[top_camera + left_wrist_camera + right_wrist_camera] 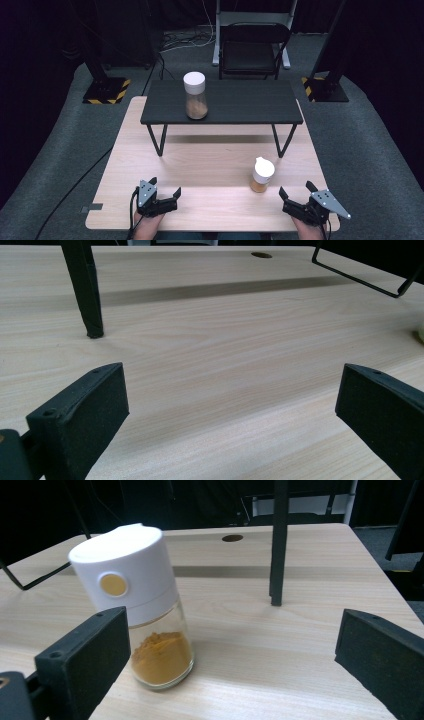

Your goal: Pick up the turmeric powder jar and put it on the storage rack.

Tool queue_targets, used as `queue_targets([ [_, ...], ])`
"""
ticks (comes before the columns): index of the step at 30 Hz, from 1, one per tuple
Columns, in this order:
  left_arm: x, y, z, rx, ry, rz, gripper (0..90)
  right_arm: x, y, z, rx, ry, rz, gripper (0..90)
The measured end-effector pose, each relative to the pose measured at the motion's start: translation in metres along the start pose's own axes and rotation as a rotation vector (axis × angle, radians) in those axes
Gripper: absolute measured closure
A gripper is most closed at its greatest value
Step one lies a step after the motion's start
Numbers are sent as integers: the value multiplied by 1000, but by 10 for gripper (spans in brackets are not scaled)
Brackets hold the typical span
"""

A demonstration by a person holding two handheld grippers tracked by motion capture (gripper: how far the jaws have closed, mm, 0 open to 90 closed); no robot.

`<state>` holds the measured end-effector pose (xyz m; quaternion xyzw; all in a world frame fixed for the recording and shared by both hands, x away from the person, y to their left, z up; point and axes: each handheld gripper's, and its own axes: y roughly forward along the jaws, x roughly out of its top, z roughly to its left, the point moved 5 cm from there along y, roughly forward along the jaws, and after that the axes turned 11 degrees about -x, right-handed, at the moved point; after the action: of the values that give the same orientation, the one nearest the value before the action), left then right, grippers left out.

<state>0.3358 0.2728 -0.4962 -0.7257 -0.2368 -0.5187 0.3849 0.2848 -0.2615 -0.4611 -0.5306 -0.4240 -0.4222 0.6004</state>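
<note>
Spice jar (262, 175) with a white flip cap and orange-brown powder stands upright on the right side of the light wood counter (200, 170), just ahead and to the left of the right hand-held gripper (296, 191). In the right gripper view that jar (145, 610) sits in front of the left jaw, not touched, and the jaws are spread wide with nothing between them. The left hand-held gripper (165, 186) lies near the front edge, well apart from the jar, its jaws likewise wide apart over bare wood. A black raised shelf (222, 102) on thin metal legs spans the rear of the counter; one leg (278, 545) stands behind the jar. A taller jar (195, 95) with a white lid and tan contents stands on the shelf's left half. A black chair (250, 50) stands beyond the counter.
</note>
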Motion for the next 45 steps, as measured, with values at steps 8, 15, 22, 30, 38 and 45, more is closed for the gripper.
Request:
queue_targets([
  [8, -1, -1, -1, -1, 7, -7, 1, 2, -4, 11, 13, -20, -2, 4],
  [15, -1, -1, 0, -3, 7, -9, 1, 3, 3, 17, 25, -51, 3, 5],
  [22, -1, -1, 0, -3, 6, -8, 2, 3, 10, 19, 29, -54, 11, 6],
  [30, -1, -1, 0, -6, 4, -7, 2, 5, 16, 23, 41, -66, 9, 7],
  [38, -1, -1, 0, -6, 4, -5, 2, 11, 22, 33, 64, -86, 5, 6],
  [45, 0, -1, 2, -17, -1, -3, 1, 15, 30, 41, 77, -84, 12, 9],
])
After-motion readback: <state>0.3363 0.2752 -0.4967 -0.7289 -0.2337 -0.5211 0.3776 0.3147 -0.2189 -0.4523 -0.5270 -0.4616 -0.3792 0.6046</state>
